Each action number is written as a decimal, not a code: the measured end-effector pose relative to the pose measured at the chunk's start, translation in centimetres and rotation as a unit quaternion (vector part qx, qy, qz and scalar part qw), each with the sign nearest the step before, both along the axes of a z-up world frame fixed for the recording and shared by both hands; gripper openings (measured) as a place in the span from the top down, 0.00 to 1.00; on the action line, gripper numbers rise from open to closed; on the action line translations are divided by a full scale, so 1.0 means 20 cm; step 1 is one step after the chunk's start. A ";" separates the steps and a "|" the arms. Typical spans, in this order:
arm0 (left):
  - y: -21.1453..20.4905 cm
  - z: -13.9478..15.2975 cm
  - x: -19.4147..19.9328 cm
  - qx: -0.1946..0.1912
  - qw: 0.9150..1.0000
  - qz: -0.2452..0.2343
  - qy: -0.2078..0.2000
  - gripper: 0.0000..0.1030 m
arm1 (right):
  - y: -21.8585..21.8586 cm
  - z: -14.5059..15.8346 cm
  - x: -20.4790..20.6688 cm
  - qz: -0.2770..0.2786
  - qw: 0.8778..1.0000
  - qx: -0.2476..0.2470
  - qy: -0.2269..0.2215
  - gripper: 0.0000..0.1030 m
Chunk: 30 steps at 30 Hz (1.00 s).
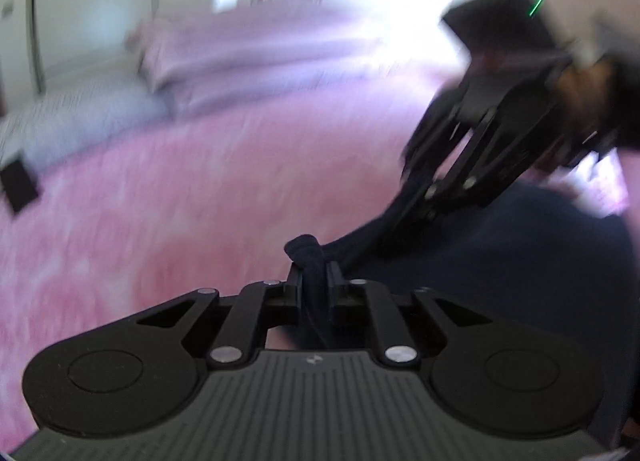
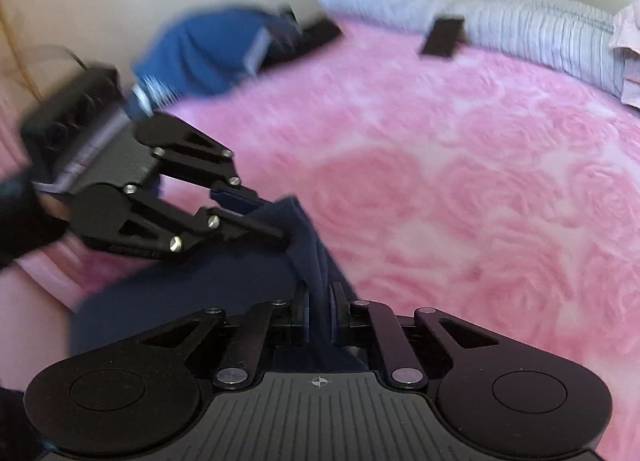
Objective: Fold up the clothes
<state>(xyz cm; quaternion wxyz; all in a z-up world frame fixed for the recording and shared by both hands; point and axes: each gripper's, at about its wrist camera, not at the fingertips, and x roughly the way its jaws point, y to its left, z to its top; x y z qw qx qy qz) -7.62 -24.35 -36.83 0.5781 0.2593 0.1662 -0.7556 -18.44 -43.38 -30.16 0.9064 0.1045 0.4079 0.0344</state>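
Both the left gripper (image 1: 314,281) and right gripper (image 2: 319,301) pinch the navy garment's (image 2: 224,281) edge above the pink blanket (image 2: 460,181), apparently readying a fold.

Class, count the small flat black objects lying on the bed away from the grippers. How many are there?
2 in the right wrist view: one black object at the pink blanket's far edge by the striped bedding, another beside the blue garment. More may be hidden.

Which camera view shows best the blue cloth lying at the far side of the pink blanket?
The right wrist view shows it best: the blue cloth lies at the far edge of the pink blanket, though blurred. The left wrist view does not show it; there only the dark navy garment appears.
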 end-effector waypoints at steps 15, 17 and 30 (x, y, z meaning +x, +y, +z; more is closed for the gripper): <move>0.48 0.25 0.05 0.005 0.992 0.046 0.120 0.81 | 0.05 -0.07 0.00 -0.076 0.997 -0.021 0.013 0.93; 0.52 0.19 -0.07 0.029 0.994 0.022 0.099 0.79 | 0.07 -0.07 -0.01 -0.083 0.996 -0.033 0.015 0.93; 0.55 0.08 -0.20 0.052 0.995 0.034 0.074 0.80 | 0.56 0.14 -0.51 -0.109 0.985 -0.071 -0.111 0.92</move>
